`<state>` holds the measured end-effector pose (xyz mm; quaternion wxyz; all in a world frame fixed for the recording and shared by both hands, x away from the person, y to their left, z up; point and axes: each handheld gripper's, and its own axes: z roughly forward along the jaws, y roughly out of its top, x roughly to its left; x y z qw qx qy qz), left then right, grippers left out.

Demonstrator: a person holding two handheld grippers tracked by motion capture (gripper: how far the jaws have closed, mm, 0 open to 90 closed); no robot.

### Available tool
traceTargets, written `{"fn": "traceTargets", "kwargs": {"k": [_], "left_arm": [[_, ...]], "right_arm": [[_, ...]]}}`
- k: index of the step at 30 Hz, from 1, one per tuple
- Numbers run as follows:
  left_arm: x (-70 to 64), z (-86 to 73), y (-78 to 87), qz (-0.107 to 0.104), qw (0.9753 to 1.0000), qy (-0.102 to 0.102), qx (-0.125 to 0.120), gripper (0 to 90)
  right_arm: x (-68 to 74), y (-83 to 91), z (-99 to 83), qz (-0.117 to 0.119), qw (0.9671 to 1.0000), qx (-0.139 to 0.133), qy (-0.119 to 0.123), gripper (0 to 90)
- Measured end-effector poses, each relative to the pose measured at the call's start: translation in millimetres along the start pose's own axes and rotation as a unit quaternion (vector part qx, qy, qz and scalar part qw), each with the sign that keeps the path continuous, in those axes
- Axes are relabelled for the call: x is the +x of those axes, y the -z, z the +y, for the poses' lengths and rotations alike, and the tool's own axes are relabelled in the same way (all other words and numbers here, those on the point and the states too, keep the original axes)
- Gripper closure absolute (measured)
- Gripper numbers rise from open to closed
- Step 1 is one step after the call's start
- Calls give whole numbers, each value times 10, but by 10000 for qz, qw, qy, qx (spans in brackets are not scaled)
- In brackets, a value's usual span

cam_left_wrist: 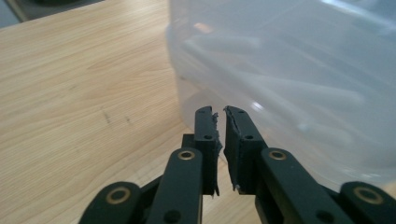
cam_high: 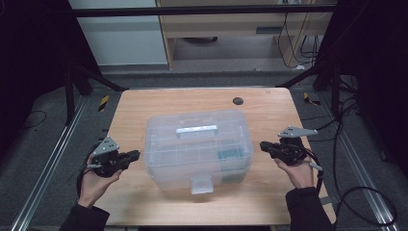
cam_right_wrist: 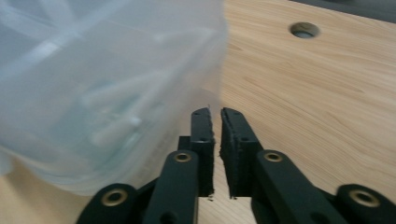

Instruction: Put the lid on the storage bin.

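Translucent plastic forms the box, which stands at the middle of the desk, lid closed. Its long axis runs parallel to the desk's near and far edges. The latch faces the near edge; the handle lies flat on the lid along the long axis. A teal item shows through the wall at the box's right end.

The left hand enters from the near-left corner, forearm angled toward the box. The left gripper points right at the box's left end, just beside it; contact cannot be confirmed. Its jaws are nearly pressed together, a thin slit between them, holding nothing.

The right hand enters from the near-right corner. The right gripper points left at the box's right end, just beside it and apart from the wall. Its jaws also stand nearly together with a thin slit, holding nothing.

A round hole sits near the desk's far edge.
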<state>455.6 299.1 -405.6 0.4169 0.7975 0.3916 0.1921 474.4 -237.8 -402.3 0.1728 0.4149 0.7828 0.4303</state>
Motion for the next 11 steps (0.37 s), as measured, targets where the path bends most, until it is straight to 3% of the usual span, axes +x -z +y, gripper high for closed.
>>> {"fn": "traceTargets", "kwargs": {"k": [5,11], "left_arm": [[101,-96,-124,452,9984,327,-1,682],[264,-284,-285,844,9946,554,250,478]], "right_arm": [[-112,-59,-185,-597,9981,57,-144,616],[-261,-120,-374,-994,9947,133,-227,361]]}}
